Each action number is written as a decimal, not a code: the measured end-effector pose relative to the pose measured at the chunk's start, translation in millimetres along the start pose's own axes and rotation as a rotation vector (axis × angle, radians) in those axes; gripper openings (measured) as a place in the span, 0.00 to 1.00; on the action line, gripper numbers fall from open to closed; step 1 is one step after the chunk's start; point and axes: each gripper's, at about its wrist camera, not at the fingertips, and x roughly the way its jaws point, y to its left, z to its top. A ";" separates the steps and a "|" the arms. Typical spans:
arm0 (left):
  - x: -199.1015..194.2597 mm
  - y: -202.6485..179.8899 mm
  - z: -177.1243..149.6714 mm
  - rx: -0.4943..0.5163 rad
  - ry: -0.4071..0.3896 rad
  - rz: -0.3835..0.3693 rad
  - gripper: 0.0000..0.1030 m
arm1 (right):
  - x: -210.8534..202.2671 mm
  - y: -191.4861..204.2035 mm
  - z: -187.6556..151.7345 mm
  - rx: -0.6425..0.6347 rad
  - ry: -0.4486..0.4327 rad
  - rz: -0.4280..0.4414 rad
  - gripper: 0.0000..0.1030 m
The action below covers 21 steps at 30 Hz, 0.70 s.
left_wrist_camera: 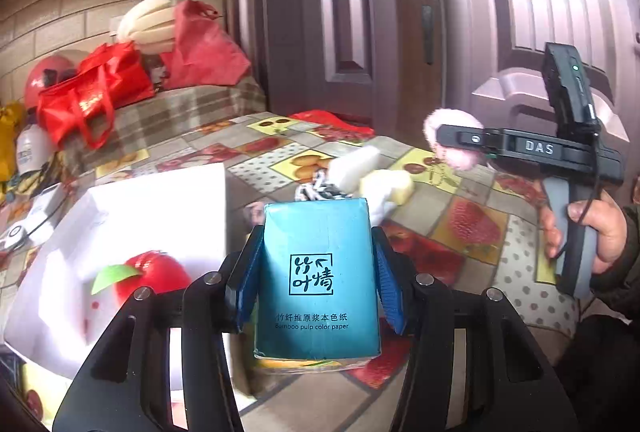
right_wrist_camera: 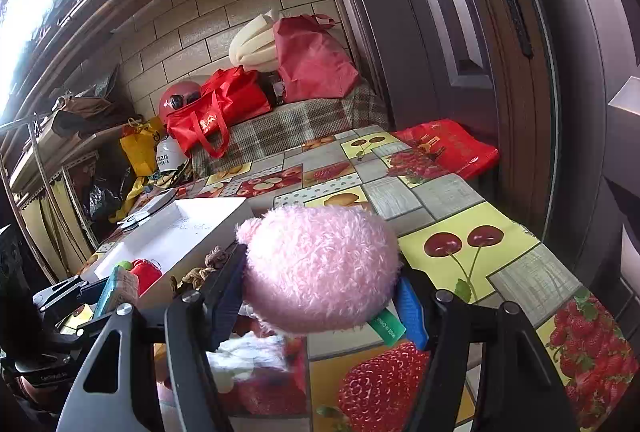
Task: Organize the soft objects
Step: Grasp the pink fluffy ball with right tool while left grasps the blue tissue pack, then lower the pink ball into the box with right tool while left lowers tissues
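Observation:
A teal tissue pack stands upright between the blue pads of my left gripper, which is shut on it just above the fruit-print tablecloth. To its left lies an open white box with a red apple plush inside. My right gripper is shut on a fluffy pink plush. Seen from the left wrist, that gripper hangs at the right, carried by a hand. The right wrist view shows the white box and the tissue pack at the left.
A white foam block, a pale yellow soft thing and a black-and-white rope lie behind the pack. Red bags and a helmet crowd the far bench. A door bounds the right; a flat red bag lies there.

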 end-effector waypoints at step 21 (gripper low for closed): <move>-38.8 108.3 -23.9 -0.189 -0.053 0.324 0.49 | 31.6 91.2 -11.6 -0.171 0.007 0.168 0.65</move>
